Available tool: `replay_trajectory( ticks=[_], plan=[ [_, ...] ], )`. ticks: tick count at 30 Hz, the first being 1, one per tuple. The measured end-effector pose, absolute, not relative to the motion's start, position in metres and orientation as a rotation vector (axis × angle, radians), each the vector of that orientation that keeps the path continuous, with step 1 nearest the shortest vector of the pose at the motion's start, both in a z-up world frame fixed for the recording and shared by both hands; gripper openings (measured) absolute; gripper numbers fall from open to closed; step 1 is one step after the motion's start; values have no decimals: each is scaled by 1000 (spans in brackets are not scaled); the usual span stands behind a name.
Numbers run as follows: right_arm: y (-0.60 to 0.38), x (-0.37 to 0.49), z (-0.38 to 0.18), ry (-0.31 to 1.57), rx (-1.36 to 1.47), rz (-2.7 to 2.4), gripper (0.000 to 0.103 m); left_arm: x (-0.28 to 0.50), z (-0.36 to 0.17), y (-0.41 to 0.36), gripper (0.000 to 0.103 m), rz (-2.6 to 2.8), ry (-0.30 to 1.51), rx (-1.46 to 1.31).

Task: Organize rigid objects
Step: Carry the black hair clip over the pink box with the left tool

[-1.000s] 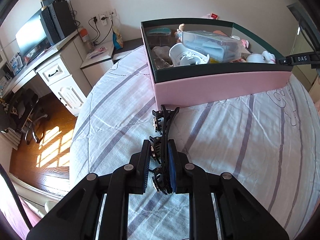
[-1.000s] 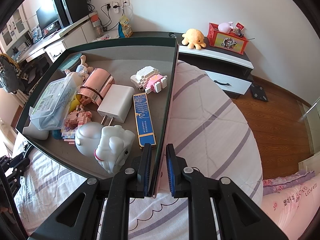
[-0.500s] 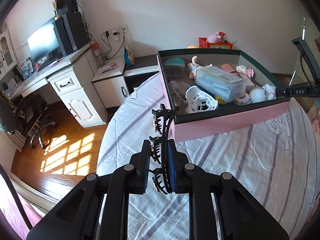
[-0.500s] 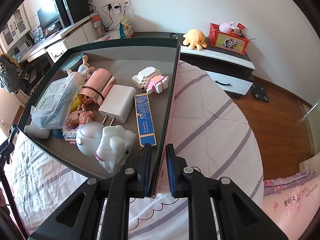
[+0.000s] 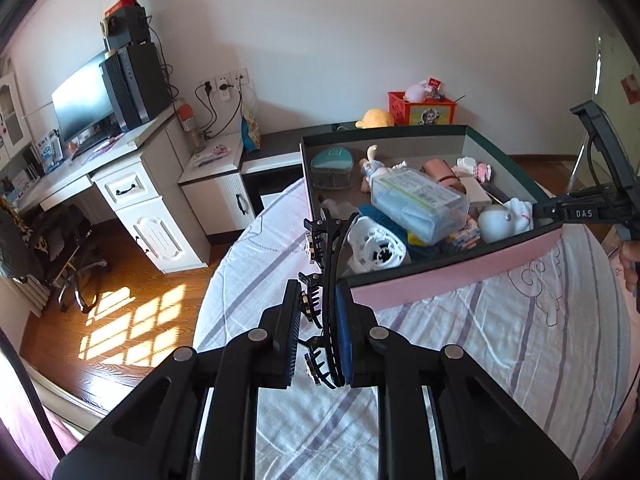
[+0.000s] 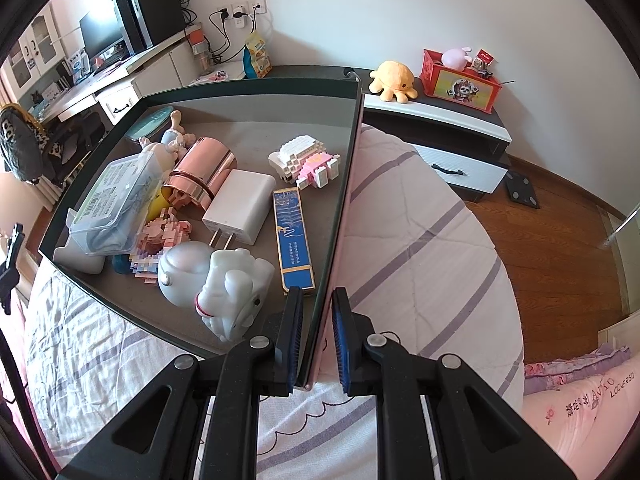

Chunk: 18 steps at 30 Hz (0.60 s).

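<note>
— What's being sorted?
— A black toothed hair clip (image 5: 326,280), held on edge above the striped bed; a pink, dark-rimmed box (image 6: 340,216) sits open on the bed, crowded with toys and a charger.

**Bright daylight, sharp centre, heavy fisheye bend**

Both views are bright and evenly lit by daylight. In the left wrist view a window-grid patch of sun (image 5: 132,320) lies on the wood floor (image 5: 120,364), and the chair (image 5: 60,248) beside it throws a dark shadow. The white wall (image 5: 360,40) is softly lit, without glare. The box (image 6: 224,92) interior is shaded grey. The copper cylinder (image 6: 196,176) shows bright reflections. Focus is crisp mid-frame. Straight lines curve strongly toward the edges, and black vignette fills every corner. The near gripper parts read as flat, dark shapes.
</note>
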State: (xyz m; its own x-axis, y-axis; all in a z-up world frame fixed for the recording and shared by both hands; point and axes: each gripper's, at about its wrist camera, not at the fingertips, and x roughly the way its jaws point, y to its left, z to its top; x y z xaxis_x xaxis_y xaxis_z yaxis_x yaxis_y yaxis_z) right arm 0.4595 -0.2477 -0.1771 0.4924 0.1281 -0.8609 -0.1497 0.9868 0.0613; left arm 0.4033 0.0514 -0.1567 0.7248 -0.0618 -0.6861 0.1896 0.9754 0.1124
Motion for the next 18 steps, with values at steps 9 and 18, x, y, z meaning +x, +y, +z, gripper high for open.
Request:
replay_trajectory(
  ticks=[9,18],
  plan=[
    [-248,463,-179,1041,-33,179,15,466,-143,-7,16,-194,748,273],
    [-251,471,-178,1035,-43,220,16,518,-159,-79,16,-292,798,325]
  ],
)
